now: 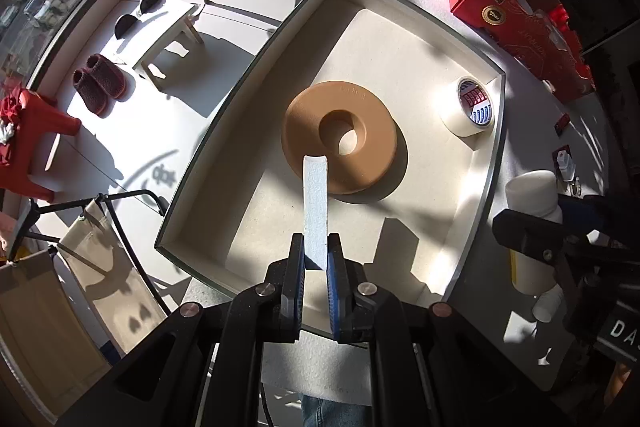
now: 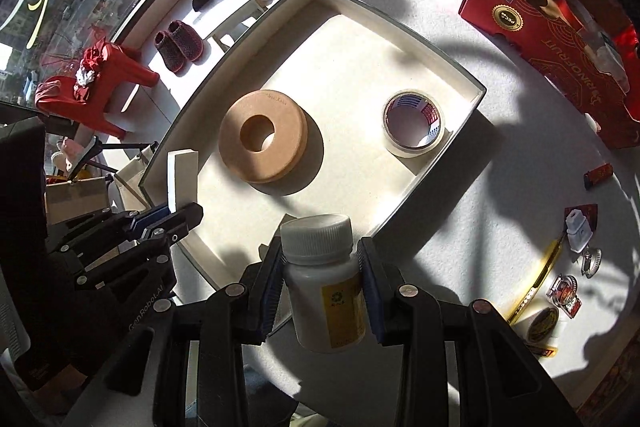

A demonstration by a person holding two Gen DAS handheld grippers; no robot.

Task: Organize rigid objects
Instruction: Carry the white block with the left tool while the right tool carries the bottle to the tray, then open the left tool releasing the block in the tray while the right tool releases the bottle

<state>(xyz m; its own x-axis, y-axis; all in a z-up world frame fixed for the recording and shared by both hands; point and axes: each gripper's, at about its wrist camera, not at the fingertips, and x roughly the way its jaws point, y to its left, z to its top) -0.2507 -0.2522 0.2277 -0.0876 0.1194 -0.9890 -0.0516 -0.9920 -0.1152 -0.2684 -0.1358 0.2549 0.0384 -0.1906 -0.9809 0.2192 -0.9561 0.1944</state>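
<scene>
Both grippers, left gripper (image 1: pixel 316 259) and right gripper (image 2: pixel 320 267), are matte black linkages with silver pivot screws and blue-padded jaws; the left's body bears white "GenRobot.AI" lettering.

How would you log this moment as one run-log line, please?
left gripper: holding white foam strip | right gripper: holding white bottle | tray: tan ring, tape roll

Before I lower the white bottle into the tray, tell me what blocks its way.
Nothing visible does. The white bottle, clamped in the right gripper, hangs over the near wall of the tray. The floor just beyond is bare; the tan ring and tape roll lie farther in.
</scene>
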